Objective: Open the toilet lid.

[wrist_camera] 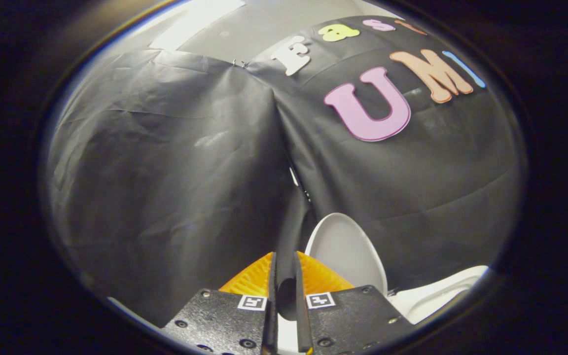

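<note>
The white toilet lid [347, 251] stands raised, nearly upright against the black cloth wall, just ahead of my fingers and to their right. Below and right of it shows part of the white toilet seat and bowl rim [437, 295]. My gripper [284, 257] is shut, its two fingers side by side with only a thin slit between them and nothing held. The fingertips point at the cloth wall left of the lid and do not touch it.
Black cloth walls [165, 162] close the booth ahead and on both sides, meeting at a corner seam [284, 148] straight beyond the fingers. A pale ceiling panel [200, 19] shows above.
</note>
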Available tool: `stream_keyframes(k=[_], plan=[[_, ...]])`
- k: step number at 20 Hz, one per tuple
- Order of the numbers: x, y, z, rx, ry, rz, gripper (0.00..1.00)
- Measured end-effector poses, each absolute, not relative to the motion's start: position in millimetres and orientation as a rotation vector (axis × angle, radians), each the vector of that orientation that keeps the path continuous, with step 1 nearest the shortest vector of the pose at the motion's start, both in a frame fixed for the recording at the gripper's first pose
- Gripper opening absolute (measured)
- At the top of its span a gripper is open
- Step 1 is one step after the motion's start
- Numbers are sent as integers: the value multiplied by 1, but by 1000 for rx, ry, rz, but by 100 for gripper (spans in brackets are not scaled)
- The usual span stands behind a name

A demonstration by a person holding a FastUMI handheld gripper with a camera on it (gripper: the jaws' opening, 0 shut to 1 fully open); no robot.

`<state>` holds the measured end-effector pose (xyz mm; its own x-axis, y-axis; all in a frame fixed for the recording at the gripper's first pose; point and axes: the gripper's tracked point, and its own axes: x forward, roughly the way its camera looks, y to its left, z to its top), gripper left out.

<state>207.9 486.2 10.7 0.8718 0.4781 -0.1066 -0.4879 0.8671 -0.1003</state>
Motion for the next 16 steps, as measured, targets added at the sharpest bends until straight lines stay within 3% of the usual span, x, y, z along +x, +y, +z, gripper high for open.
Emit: stream_keyframes(k=[16], plan=[[212,488,10,-243,89,488,23]])
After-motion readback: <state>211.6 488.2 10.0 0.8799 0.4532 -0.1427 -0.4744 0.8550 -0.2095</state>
